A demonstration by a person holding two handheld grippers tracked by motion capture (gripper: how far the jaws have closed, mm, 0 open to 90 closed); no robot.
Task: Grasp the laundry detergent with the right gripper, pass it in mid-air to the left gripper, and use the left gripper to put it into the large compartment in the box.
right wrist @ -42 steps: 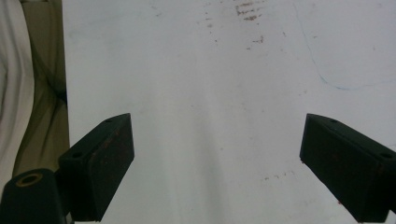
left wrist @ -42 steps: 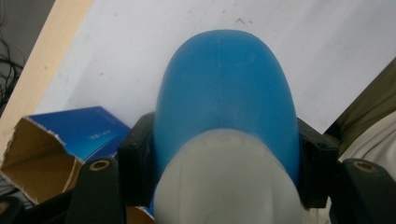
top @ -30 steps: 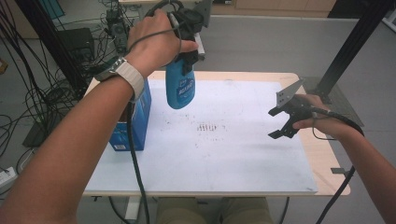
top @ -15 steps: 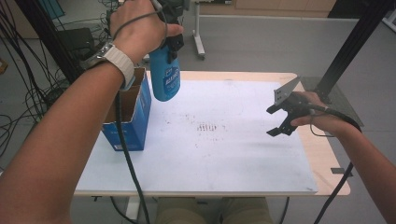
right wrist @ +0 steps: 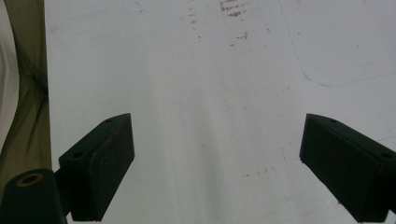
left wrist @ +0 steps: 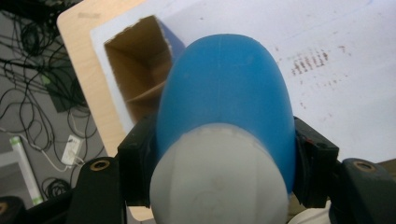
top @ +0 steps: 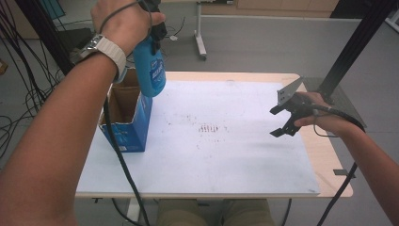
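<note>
Bottle over the box
Left gripper (left wrist: 224, 163) jaws clench the blue bottle (top: 151, 70) above the open box (top: 126, 115); right gripper (top: 282, 120) jaws gape over the bare desk (top: 244, 155).

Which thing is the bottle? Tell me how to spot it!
Find the white table, then the open cardboard box at its left edge. Just above the box hangs the bottle, gripped near its top by the left gripper. It is bright blue, smooth and rounded, and held off the table.

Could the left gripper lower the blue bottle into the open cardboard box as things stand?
Probably yes. The left gripper is shut on the blue bottle, which hangs just above the cardboard box. The box's top is open, and nothing sits between bottle and opening. The right gripper is open, well aside.
</note>
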